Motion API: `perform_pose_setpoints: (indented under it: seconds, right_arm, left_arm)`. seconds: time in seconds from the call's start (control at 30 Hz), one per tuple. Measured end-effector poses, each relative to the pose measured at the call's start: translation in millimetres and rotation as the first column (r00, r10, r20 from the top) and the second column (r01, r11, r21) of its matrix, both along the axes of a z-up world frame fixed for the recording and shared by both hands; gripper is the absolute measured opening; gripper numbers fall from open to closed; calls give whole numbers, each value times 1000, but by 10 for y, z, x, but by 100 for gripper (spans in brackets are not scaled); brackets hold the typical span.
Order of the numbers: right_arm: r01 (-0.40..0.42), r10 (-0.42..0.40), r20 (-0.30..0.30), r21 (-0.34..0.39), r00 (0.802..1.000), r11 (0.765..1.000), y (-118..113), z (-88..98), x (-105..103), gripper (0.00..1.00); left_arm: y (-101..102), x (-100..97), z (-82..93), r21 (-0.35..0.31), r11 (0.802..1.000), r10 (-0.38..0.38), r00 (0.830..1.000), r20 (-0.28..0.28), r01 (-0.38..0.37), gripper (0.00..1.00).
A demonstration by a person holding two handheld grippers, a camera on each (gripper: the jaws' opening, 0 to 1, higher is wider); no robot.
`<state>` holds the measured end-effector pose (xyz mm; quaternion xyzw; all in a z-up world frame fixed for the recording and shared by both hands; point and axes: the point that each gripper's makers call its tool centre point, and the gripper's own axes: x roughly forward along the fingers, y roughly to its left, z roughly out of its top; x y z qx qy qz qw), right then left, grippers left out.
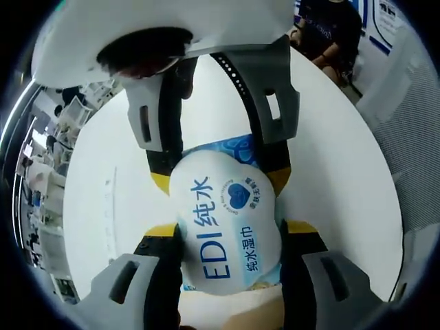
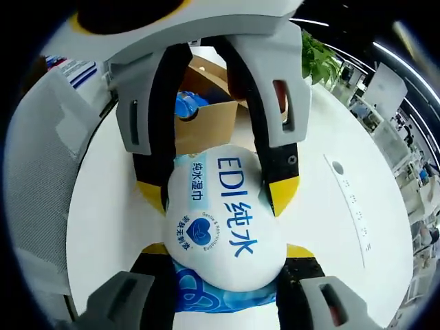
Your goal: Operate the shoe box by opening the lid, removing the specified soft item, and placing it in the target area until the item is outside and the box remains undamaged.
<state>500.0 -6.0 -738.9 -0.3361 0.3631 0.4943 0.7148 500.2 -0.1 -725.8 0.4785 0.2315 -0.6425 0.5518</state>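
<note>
In the left gripper view, the left gripper (image 1: 230,237) had its jaws pinching one end of a wipes pack (image 1: 223,223), held above the white counter (image 1: 344,172). The pack was a puffy white pouch with blue print, "EDI" and Chinese characters, a blue heart mark, and a blue patterned band at its far end. The right gripper (image 1: 216,175) came in from the top, its yellow-tipped jaws closed on the pack's other end. A person (image 1: 330,31) in dark clothes sat beyond the counter.

In the right gripper view, the right gripper (image 2: 223,251) pinched the pack (image 2: 220,220) at its blue patterned end, and the left gripper (image 2: 216,185) gripped the far end from above. Behind them a brown box (image 2: 206,117) stood open on the counter (image 2: 330,227), with something blue (image 2: 187,104) inside. A green plant (image 2: 320,58) stood farther off.
</note>
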Motion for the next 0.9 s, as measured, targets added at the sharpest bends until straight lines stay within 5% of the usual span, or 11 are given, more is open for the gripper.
perform_pose_setpoints:
  seconds: [0.9]
  right_arm:
    - [-18,18,-10,1,1000,1000,-48,-230,70,55]
  left_arm:
    - [-35,56,-213,7,1000,13,1000,-18,-13,56]
